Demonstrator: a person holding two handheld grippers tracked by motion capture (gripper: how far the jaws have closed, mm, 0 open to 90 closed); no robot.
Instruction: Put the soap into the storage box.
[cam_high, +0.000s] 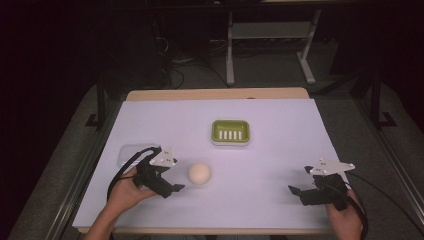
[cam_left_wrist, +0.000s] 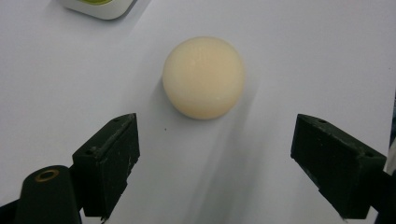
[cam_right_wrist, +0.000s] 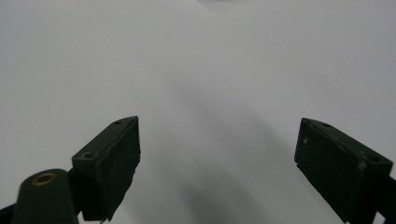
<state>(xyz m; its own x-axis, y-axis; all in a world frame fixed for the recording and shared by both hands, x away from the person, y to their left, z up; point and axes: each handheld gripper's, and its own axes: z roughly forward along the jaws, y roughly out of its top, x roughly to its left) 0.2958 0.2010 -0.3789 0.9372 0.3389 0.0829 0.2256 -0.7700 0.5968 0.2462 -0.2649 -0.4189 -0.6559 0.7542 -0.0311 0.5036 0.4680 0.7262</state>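
A cream-coloured round ball (cam_high: 199, 173) lies on the white sheet left of centre. My left gripper (cam_high: 171, 177) is just left of it, jaws pointing at it and open. In the left gripper view the ball (cam_left_wrist: 204, 77) sits ahead of the open gripper (cam_left_wrist: 217, 154), beyond the fingertips (cam_left_wrist: 112, 149) and not between them. A green soap dish (cam_high: 230, 132) with a white slotted insert stands behind the ball at mid-table; its corner (cam_left_wrist: 100, 7) shows top left. My right gripper (cam_high: 300, 181) hovers open at the front right, over bare sheet, open and empty (cam_right_wrist: 217, 158).
A clear flat lid or tray (cam_high: 129, 153) lies behind the left hand near the sheet's left edge. The table's front edge (cam_high: 210, 231) runs close below both hands. Cables trail from each gripper. Dark floor and a desk frame (cam_high: 270, 40) lie beyond the table.
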